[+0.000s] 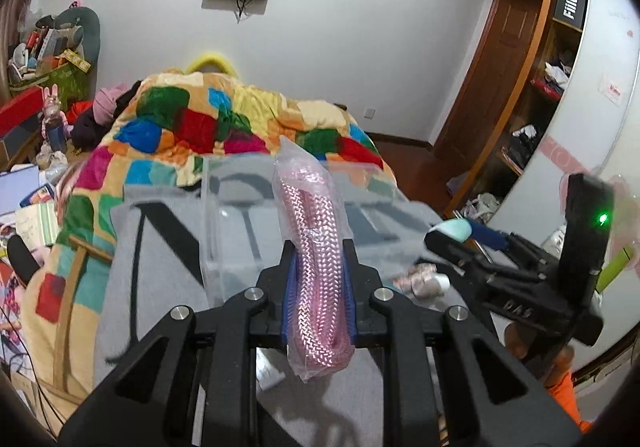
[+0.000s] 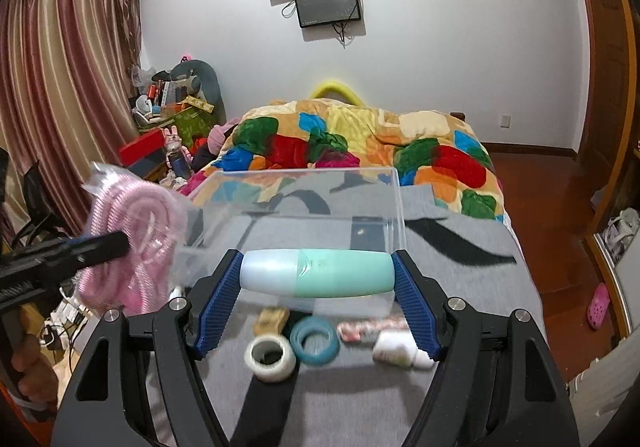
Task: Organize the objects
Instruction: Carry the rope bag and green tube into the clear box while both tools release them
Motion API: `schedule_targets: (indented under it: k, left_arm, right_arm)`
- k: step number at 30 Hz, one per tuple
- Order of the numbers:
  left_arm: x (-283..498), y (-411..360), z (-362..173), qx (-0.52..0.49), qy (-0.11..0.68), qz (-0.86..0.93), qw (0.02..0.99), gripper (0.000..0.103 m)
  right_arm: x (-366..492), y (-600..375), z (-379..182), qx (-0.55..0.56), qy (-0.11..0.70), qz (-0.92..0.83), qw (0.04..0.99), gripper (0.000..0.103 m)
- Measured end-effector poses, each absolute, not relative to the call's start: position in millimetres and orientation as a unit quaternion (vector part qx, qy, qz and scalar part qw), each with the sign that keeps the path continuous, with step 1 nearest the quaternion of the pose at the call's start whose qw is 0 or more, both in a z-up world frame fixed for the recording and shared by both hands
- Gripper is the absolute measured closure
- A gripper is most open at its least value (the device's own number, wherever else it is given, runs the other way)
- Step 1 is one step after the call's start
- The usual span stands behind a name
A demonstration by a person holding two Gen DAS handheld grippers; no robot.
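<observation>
L gripper: we've got it pinching the bagged pink cable, coil standing up between the blue pads, centre of the left wrist view

R gripper: clamped end to end on the mint bottle, lying crosswise, mid frame in the right wrist view

Clear box: open top, sits on the grey blanket just past both loads, centre of both views, looks empty as far as we can tell

Still loose: tape roll, teal ring, small pink-white tube, tan item, all lower centre of right view, under the bottle

Risk 1: bottle is smooth, held only at its ends, so a tilt or a knock on the box rim could squirt it out, we judge

Risk 2: bag film is slick and floppy, cable may slide down thru the pads or snag the near wall

Risk 3: both tools head for one opening, R one shows at right edge of left view, so clash likely if we go in together

Room: box mouth wide, near wall is the edge to clear; bed edge drops to floor at right of frame; quilt humps behind box
</observation>
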State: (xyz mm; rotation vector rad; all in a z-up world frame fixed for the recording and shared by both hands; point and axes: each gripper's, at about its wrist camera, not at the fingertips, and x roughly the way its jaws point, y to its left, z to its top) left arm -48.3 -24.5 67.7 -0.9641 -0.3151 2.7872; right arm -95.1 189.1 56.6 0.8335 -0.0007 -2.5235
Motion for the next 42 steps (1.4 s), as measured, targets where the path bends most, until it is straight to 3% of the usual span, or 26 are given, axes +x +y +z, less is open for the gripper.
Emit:
schedule_targets:
  k: [7, 15, 28, 33, 37, 39, 42]
  left_arm:
    - [-92.5, -37.4, 73.7, -0.322, -0.112, 0.939, 0.057, 0.083]
    - [-147.1, -47.3, 42.4, -0.363, -0.133, 0.921, 0.048, 0.083]
    - [-153.3, -38.8, 11.1, -0.42, -0.102, 0.9, 0.048, 0.081]
    - [-131.5, -37.1, 28.8, -0.395, -0.084, 0.914, 0.037, 0.043]
    - [-112.9, -37.1, 41.5, -0.375, -0.069, 0.924, 0.031, 0.029]
    - [-103.1, -36.9, 45.1, -0.367, -0.064, 0.928, 0.026, 0.016]
    - [-90.8, -34.6, 47.8, -0.358, -0.052, 0.932, 0.02, 0.011]
  right_arm:
    - [-131.9, 164.4, 44.2, 0.337, 0.019, -0.914, 0.226, 0.032]
    - [-162.4, 145.8, 21.2, 0.385, 0.022, -0.894, 0.229, 0.032]
    - [-164.0, 139.3, 13.5, 0.41, 0.023, -0.878, 0.246, 0.027]
    - [-147.2, 143.1, 22.2, 0.396, 0.031, -0.883, 0.249, 0.025]
    - [-129.3, 147.7, 31.4, 0.375, 0.041, -0.892, 0.25, 0.022]
    - [-120.4, 151.4, 34.6, 0.366, 0.04, -0.895, 0.25, 0.021]
    - [-106.9, 157.1, 39.4, 0.354, 0.038, -0.9, 0.25, 0.021]
